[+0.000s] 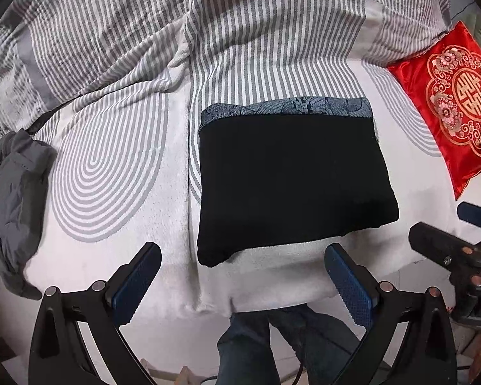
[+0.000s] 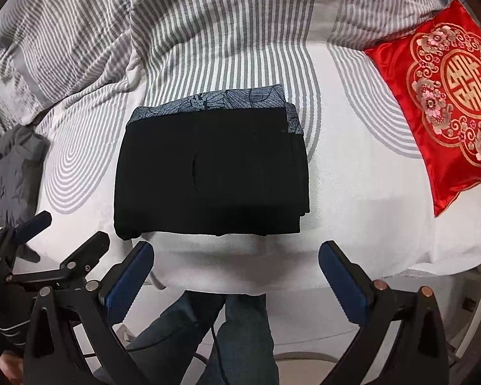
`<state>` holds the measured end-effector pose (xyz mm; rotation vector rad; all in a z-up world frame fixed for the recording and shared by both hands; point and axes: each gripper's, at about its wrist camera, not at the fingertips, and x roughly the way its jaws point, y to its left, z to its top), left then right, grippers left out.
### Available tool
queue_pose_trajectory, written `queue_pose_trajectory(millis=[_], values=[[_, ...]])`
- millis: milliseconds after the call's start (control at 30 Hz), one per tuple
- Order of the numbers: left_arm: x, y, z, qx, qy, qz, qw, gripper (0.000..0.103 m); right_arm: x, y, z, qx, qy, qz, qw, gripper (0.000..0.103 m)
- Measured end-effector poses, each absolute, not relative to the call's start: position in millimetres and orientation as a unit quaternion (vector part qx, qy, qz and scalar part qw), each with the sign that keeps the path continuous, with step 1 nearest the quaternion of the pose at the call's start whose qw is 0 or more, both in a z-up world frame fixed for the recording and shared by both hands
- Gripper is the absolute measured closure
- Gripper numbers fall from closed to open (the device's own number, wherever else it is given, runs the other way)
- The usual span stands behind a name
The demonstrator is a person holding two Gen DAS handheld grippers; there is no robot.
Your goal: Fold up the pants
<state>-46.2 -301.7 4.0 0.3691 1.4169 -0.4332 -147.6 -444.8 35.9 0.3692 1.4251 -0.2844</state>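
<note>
The black pants (image 1: 291, 183) lie folded on the bed (image 1: 118, 256). The left gripper (image 1: 240, 282) and right gripper (image 2: 237, 276) hover nearby, both spread wide, holding nothing.

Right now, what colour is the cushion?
Red cushion with gold and pink flowers; right wrist view.

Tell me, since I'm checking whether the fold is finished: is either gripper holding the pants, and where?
Nothing is held. The left gripper and right gripper are both open, off the bed's near edge, apart from the folded pants.
</note>
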Motion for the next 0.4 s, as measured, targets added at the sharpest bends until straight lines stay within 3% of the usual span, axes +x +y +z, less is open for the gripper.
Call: queue_pose_trajectory(millis=[400], values=[[-52.6, -304.4, 8.5, 0.162, 0.638, -0.182, 0.731, 0.001, -146.2, -454.9, 38.2, 0.163, 0.650, -0.116, 0.733, 0.000]])
